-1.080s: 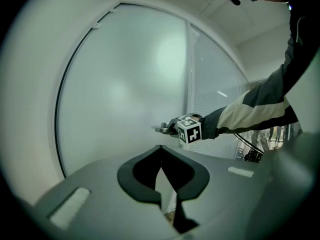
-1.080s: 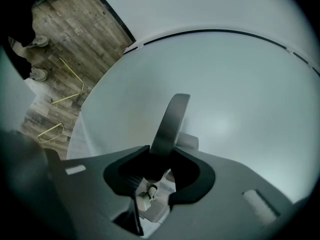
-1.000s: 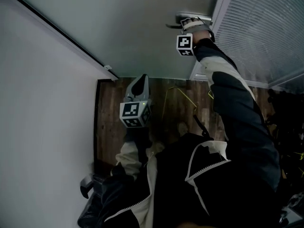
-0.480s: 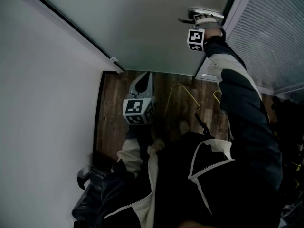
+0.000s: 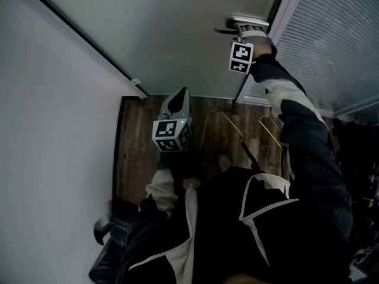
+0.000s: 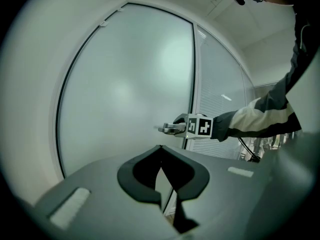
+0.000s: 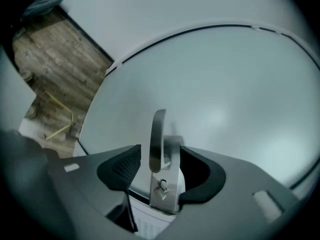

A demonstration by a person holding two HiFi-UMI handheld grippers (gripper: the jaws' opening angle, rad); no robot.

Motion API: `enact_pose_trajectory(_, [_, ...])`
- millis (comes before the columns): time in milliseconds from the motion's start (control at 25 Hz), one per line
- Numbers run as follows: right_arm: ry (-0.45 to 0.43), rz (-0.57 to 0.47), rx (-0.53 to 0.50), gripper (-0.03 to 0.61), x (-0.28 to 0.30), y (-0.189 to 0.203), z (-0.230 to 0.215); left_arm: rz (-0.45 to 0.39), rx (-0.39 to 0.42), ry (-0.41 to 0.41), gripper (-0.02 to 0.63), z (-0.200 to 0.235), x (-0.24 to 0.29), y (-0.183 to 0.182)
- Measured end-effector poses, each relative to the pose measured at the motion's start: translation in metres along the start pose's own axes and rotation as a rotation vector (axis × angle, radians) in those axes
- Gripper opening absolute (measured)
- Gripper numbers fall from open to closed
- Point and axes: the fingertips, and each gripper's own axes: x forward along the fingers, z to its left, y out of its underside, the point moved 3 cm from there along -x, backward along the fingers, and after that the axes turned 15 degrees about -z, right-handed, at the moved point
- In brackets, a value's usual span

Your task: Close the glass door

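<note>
Glass door (image 5: 177, 34) stands ahead against its frame (image 6: 194, 84), its lever handle (image 7: 157, 139) loose between the right gripper's (image 7: 160, 159) jaws, which have just been opening; withdrawing askew could snag the lever and drag the door back open, while the left gripper (image 6: 161, 176) idles, jaws together, empty.

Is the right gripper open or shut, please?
Open. The right gripper has just been opening; a gap shows beside the handle between its jaws.
</note>
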Motion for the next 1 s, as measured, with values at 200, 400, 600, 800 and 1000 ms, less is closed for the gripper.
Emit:
enact_pose_trajectory(200, [0.146, -0.243, 0.644, 0.084, -0.087, -0.051, 0.0, -0.03, -0.027, 0.009, 0.003, 0.003, 0.011, -0.008])
enact_pose_trajectory(400, [0.136, -0.408, 1.18, 0.003, -0.158, -0.099, 0.044, -0.054, -0.054, 0.052, 0.002, -0.004, 0.014, -0.019])
enact_pose_trajectory(600, [0.189, -0.435, 1.417, 0.003, -0.196, -0.115, 0.077, -0.038, -0.06, 0.108, 0.003, -0.015, 0.007, -0.018])
enact_pose_trajectory(800, [0.248, -0.4, 1.428, 0.002, -0.215, -0.111, 0.084, -0.018, -0.054, 0.149, 0.002, -0.024, -0.001, -0.012])
enact_pose_trajectory(1000, [0.279, -0.369, 1.428, 0.0, -0.223, -0.105, 0.084, -0.019, -0.038, 0.172, 0.002, -0.032, -0.003, -0.015])
